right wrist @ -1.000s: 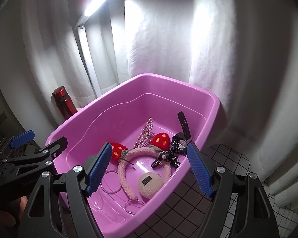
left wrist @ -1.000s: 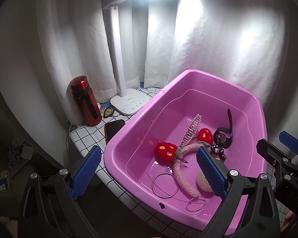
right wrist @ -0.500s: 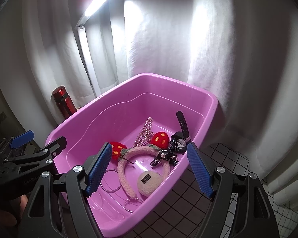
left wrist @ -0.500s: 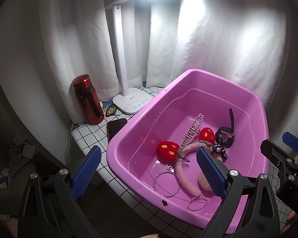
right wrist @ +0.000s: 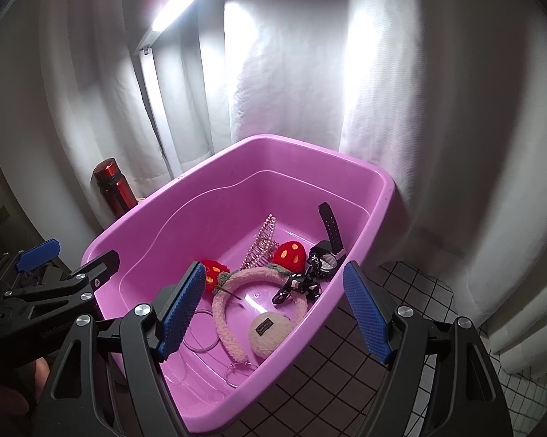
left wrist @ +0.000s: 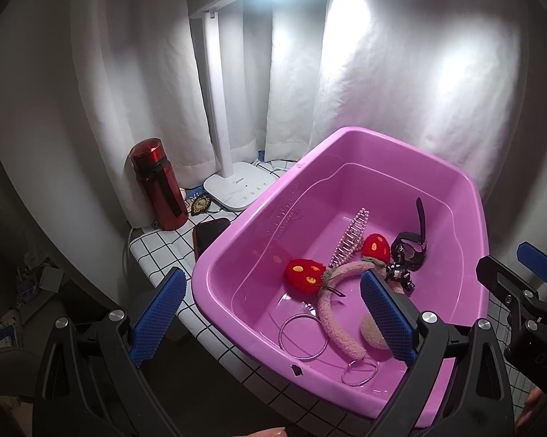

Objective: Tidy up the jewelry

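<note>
A pink plastic tub (left wrist: 379, 145) (right wrist: 386, 189) stands on the checked table. In it lie a fuzzy pink headband (left wrist: 333, 306) (right wrist: 226, 320) with two red strawberries, a pearl hair comb (left wrist: 348, 236) (right wrist: 260, 242), a black watch (left wrist: 413, 245) (right wrist: 326, 255), a black bow clip (left wrist: 399, 273) (right wrist: 299, 286), a cream pom-pom (right wrist: 268, 331) and silver rings (left wrist: 302, 335) (right wrist: 237, 366). My left gripper (left wrist: 270, 322) is open and empty at the tub's near left rim. My right gripper (right wrist: 273, 313) is open and empty above the tub's near end.
A red bottle (left wrist: 157, 185) (right wrist: 113, 187), a white desk lamp base (left wrist: 239, 185) and a dark phone (left wrist: 209, 233) sit left of the tub. White curtains hang behind. The table edge drops off at the left.
Both grippers have drawn back slightly from the tub and stay open. The items in the tub have not moved.
</note>
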